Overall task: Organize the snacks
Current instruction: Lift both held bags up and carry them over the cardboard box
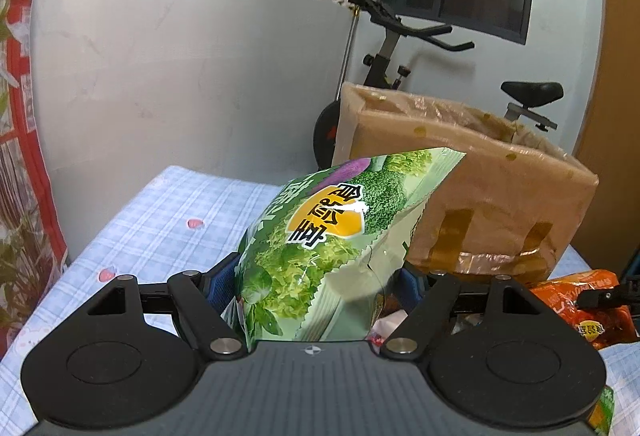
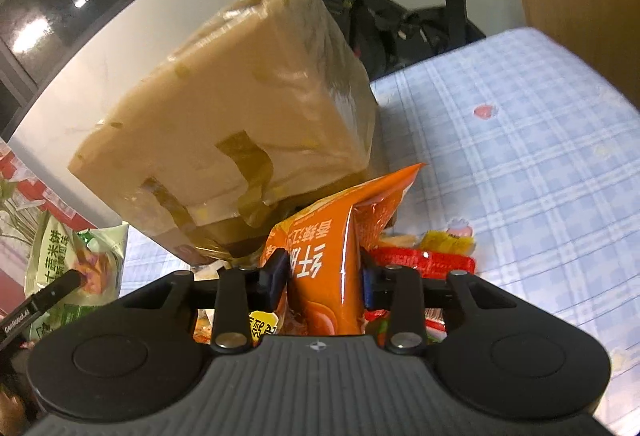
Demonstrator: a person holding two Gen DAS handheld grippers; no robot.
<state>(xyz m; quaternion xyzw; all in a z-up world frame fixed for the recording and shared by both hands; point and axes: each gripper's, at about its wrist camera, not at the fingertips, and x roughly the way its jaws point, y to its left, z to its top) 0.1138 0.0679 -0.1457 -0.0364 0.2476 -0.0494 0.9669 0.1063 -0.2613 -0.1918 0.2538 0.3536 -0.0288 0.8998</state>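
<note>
While you hold 2 bags, the inventory runs: 1 taped cardboard box [image 1: 472, 196], standing on the checked sheet [image 2: 540, 156]; 1 green snack bag [image 1: 320, 248], clamped in your widely spread left gripper [image 1: 316, 284] before the box; 1 orange snack bag [image 2: 332, 264], pinched in your narrower right gripper [image 2: 322, 276]. Step: carrying. Next, judge each bag's place before releasing.

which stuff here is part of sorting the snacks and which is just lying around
Job:
green snack bag, in the left gripper
orange snack bag, in the right gripper
taped cardboard box
red packet

Lying about:
exercise bike
checked sheet
</note>
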